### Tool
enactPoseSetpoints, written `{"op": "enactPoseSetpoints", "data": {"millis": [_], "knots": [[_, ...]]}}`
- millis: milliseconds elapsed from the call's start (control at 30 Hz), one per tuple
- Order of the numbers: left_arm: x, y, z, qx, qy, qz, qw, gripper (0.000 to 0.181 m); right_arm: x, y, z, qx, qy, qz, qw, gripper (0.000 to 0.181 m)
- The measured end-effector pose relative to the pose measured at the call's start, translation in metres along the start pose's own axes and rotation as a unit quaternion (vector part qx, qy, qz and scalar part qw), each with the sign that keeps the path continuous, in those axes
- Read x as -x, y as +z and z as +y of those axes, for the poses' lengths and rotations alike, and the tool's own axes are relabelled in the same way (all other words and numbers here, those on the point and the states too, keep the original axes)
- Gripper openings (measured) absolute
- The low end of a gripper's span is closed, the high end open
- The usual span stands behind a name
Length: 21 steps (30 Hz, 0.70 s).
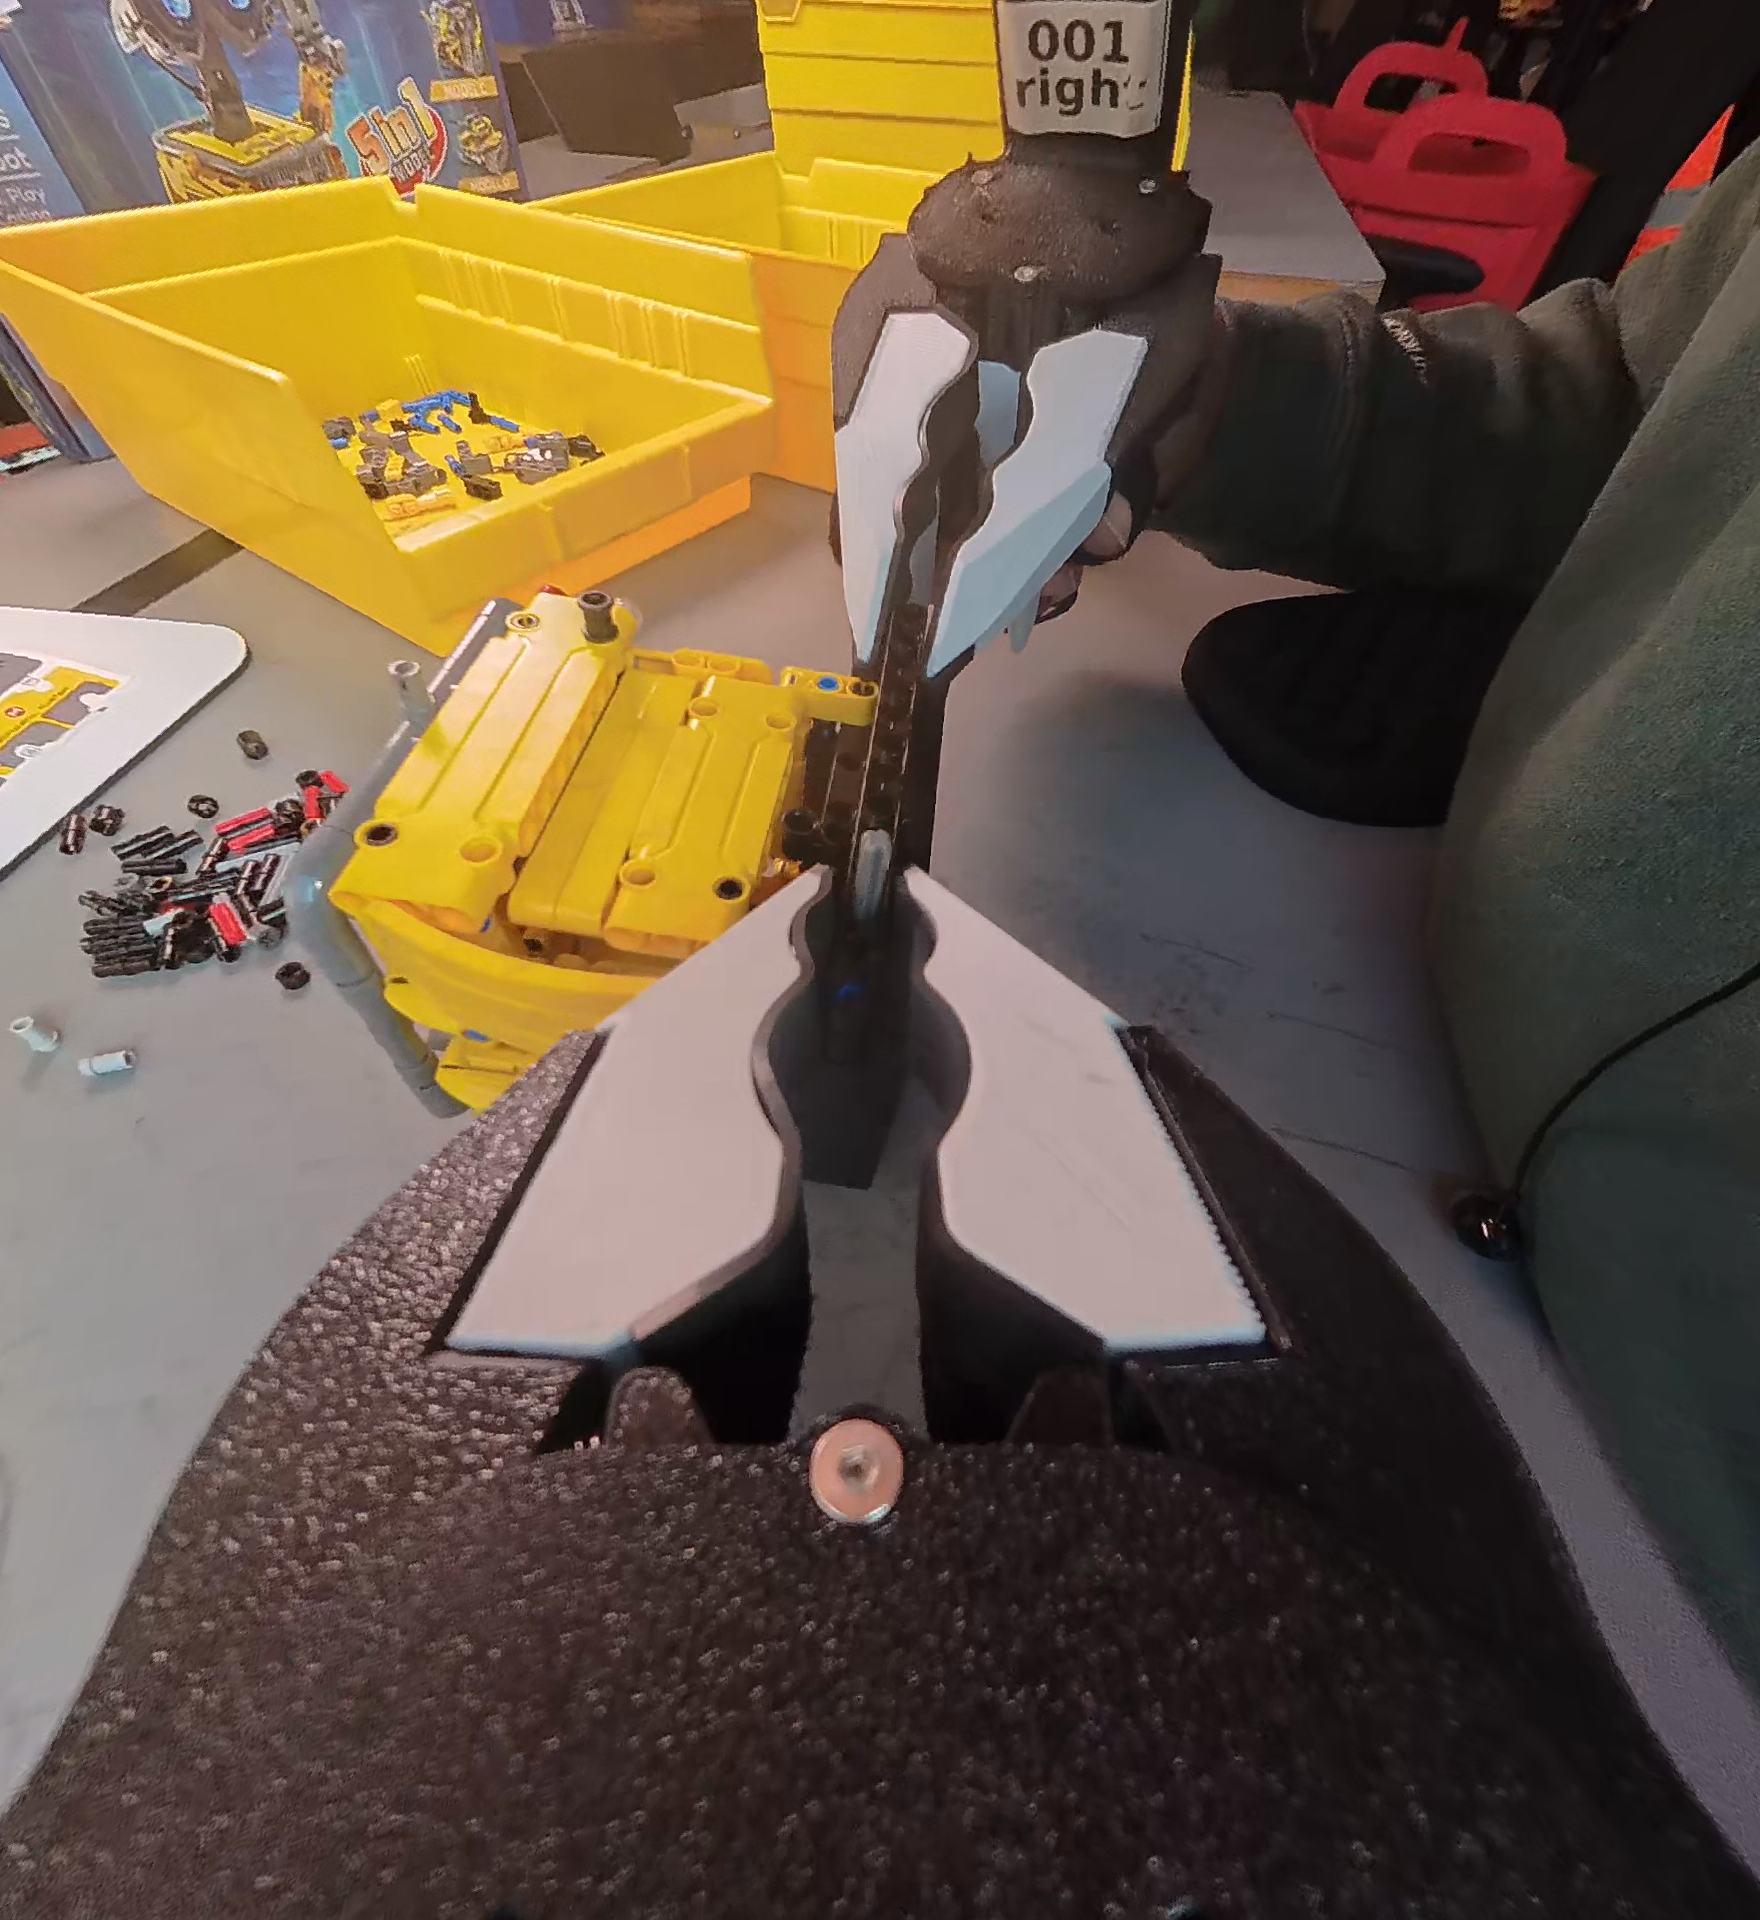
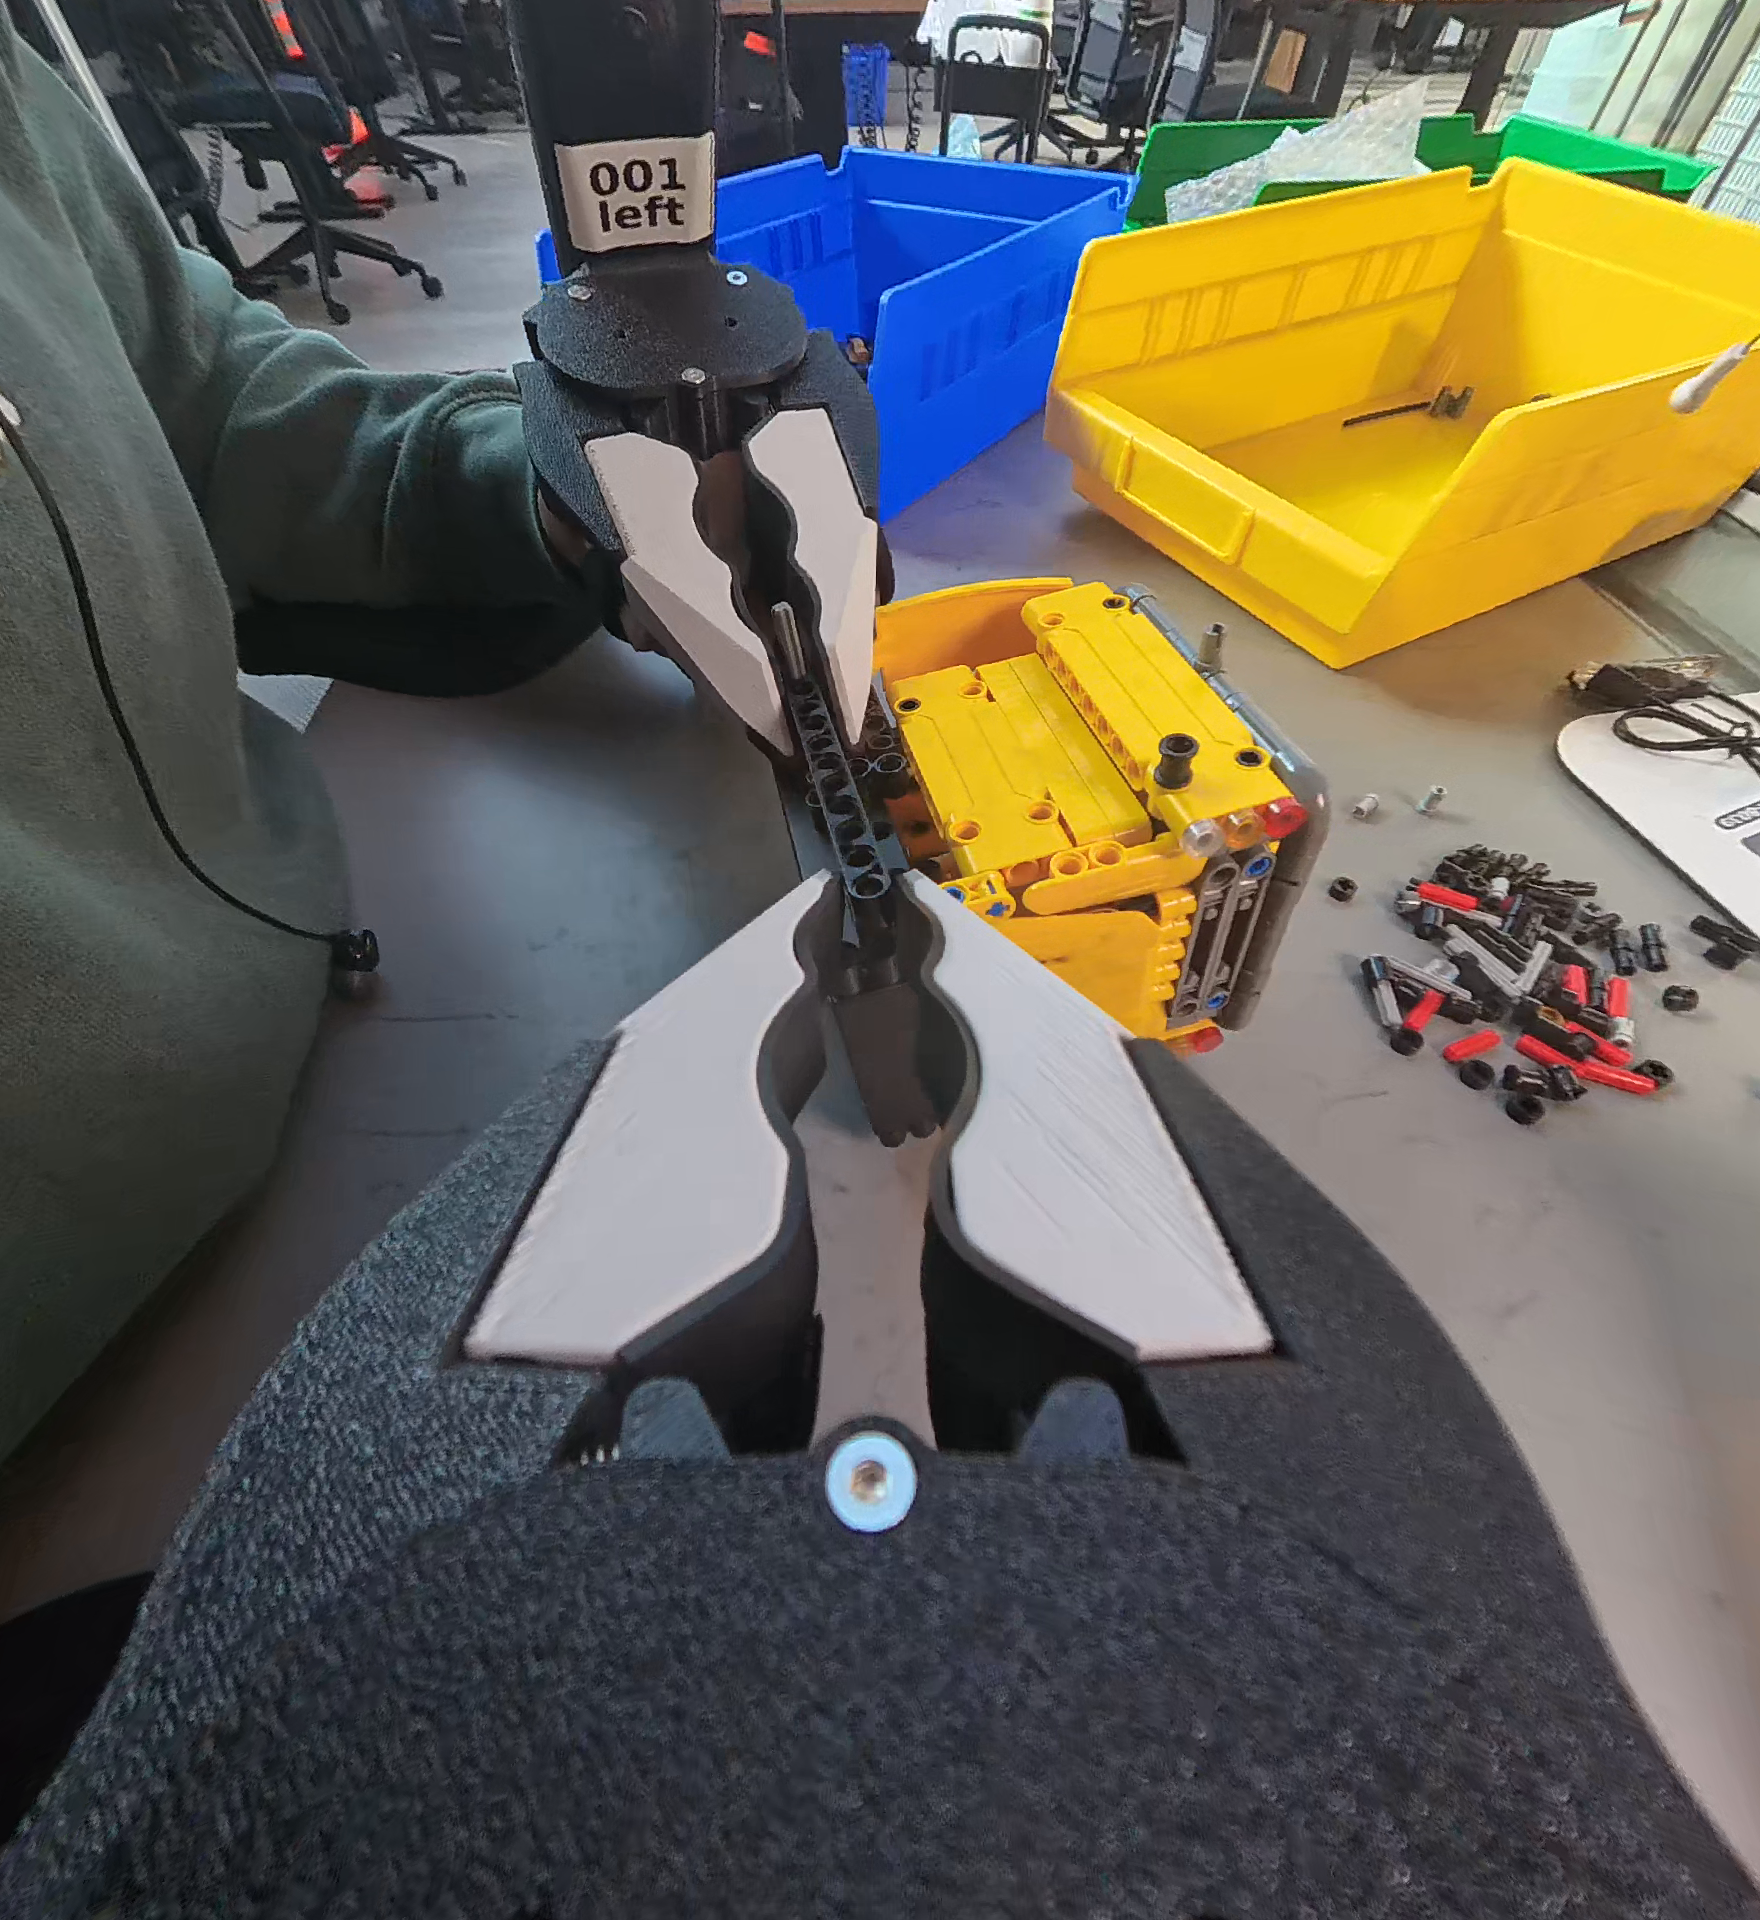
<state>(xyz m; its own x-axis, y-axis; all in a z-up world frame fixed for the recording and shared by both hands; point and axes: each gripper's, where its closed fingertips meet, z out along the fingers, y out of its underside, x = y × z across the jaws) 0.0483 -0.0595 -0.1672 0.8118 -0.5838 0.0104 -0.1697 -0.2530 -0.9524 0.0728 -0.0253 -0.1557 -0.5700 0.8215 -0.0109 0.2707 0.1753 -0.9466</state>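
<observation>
Two grippers meet over one black perforated beam (image 1: 881, 769): our left gripper (image 1: 863, 883) pinches its near end, jaws pressed onto it, and our right gripper (image 2: 868, 891) clamps the opposite end the same way, so the beam spans tip to tip above the grey table (image 1: 1167, 935). Just beside it, touching along one side, stands the yellow brick-built model (image 1: 585, 790), which hides the beam's lower edge. Past that we see a scatter of black and red pins (image 1: 190, 883) and a white instruction sheet (image 1: 45, 727). Farther off sit a yellow bin (image 1: 232, 343) with small parts and a blue bin (image 2: 917, 270). A green sleeve (image 2: 336, 468) reaches in behind.
</observation>
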Motion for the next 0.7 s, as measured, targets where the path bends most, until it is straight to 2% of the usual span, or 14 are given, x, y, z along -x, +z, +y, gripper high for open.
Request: {"op": "enactPoseSetpoints", "data": {"millis": [267,700], "knots": [[0.001,-0.0007,0.0003,0.001,-0.001,0.0,1.0,0.008,-0.0018,0.0018,0.0005,-0.019,0.033,-0.019,0.999,0.009],[0.0007,-0.0012,0.0009,0.0,0.011,-0.004,1.0,0.008,-0.0018,0.0029,0.0011,-0.027,-0.013,0.009,0.999,0.009]]}}
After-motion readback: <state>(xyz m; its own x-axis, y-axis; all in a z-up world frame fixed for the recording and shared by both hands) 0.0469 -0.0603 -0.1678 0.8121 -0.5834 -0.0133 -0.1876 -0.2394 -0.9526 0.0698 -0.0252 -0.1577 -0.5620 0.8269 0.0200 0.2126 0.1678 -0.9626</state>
